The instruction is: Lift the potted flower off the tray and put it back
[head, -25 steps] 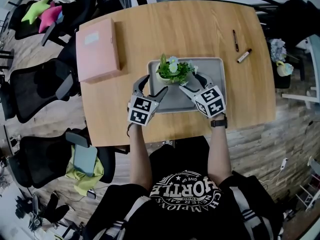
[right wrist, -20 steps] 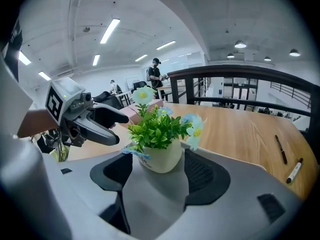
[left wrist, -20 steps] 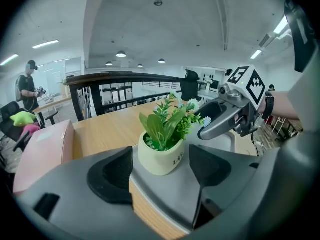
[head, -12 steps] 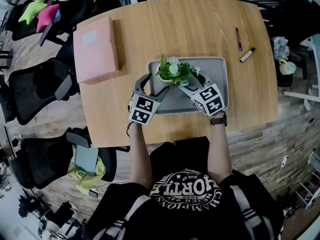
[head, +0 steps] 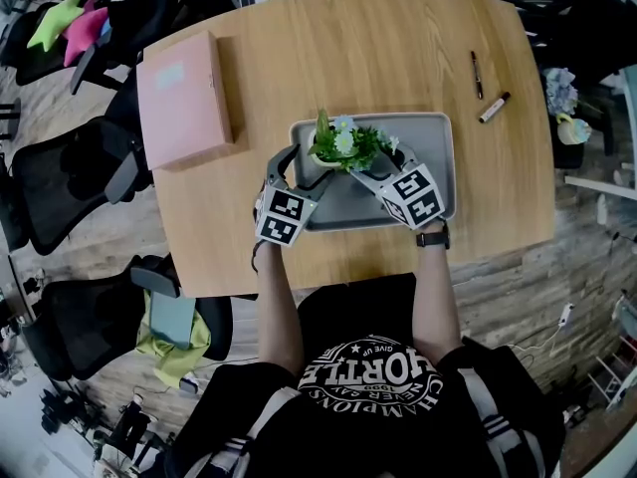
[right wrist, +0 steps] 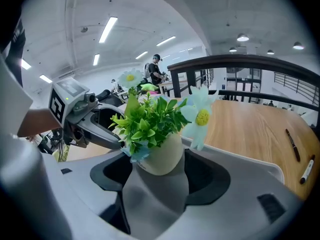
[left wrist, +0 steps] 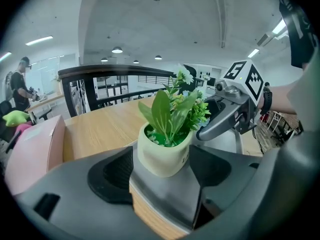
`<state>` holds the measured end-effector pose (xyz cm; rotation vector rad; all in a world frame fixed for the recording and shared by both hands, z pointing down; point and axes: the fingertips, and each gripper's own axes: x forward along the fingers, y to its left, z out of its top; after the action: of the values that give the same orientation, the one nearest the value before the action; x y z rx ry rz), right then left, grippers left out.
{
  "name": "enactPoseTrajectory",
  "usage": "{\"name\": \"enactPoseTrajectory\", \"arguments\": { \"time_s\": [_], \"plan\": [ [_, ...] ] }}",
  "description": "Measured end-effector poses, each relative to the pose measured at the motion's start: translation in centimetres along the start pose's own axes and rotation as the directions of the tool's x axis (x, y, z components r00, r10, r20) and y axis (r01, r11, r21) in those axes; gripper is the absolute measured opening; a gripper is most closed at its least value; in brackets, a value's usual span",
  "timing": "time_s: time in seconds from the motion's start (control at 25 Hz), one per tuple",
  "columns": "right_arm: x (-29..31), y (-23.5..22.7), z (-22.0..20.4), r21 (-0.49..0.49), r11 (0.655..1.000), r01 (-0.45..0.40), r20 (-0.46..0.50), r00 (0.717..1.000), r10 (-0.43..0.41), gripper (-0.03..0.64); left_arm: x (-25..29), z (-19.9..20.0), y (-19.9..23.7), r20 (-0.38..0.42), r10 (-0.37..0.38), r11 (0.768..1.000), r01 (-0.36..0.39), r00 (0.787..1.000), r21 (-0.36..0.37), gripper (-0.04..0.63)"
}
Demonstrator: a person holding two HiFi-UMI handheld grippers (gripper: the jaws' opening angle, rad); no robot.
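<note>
The potted flower [head: 341,145] stands upright on the tray [head: 430,139], its long axis vertical, with leaves and blooms pointing up. It sits between the left gripper [head: 302,169] and the right gripper [head: 378,165], right at the tips of both. Each gripper's jaws are spread apart with the pot in the gap. Whether the pads touch it is unclear.
</note>
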<state>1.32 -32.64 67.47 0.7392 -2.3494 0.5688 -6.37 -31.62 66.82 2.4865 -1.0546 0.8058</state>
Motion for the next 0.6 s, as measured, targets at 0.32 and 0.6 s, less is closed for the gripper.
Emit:
{"name": "enactPoseTrajectory", "arguments": {
  "time_s": [0.32, 0.6],
  "plan": [
    [1.2, -0.1, 0.0, 0.000, 1.000, -0.025, -0.003, 1.000, 0.025, 0.325, 0.9, -0.2, 0.1, 0.003, -0.028, 1.000, 0.028, 1.000, 0.001, 0.349],
    [1.5, 0.3, 0.3, -0.043, 0.999, -0.026, 0.018, 0.999, 0.027, 0.281, 1.6, -1.6, -0.1, -0.043, -0.020, 1.000, 0.020, 0.999, 0.003, 0.304]
  ]
}}
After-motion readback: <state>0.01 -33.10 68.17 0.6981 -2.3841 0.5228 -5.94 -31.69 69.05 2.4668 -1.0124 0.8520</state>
